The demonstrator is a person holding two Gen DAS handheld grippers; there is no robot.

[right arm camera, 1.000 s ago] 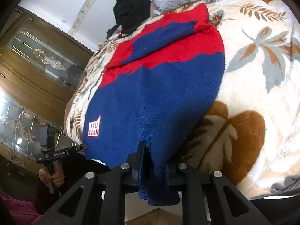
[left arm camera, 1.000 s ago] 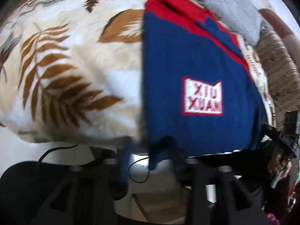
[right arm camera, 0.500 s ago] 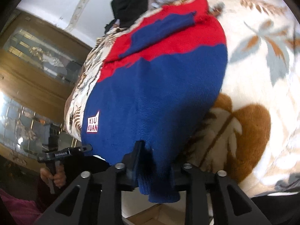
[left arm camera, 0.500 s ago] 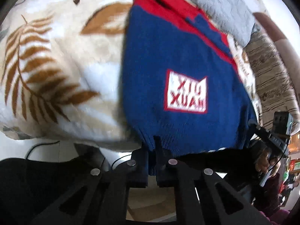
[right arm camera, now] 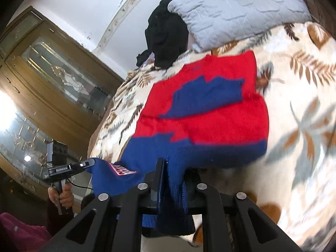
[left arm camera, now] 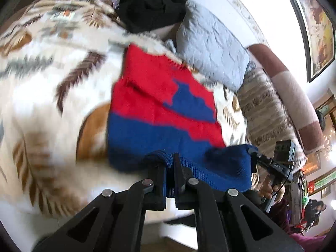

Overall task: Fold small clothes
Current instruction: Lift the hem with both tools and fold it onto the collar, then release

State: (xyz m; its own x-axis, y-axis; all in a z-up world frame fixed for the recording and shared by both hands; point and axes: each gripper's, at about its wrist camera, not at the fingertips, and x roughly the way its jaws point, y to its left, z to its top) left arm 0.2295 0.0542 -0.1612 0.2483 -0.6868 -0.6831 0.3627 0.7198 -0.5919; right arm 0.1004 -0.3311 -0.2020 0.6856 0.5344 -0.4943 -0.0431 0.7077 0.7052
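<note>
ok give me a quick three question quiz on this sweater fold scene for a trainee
1. True or false: both grippers are clamped on the blue hem of the sweater.
2. Multiple choice: what lies at the far end of the bed next to the dark clothes? A) a grey quilted pillow B) a laundry basket C) a folded towel
3. Fill in: the sweater's upper part is ____ and its lower part is blue.

Key
1. True. The left gripper and the right gripper each pinch the blue hem, raised off the leaf-patterned blanket; the right jaws are closing on the knit.
2. A, the grey quilted pillow.
3. red
</note>
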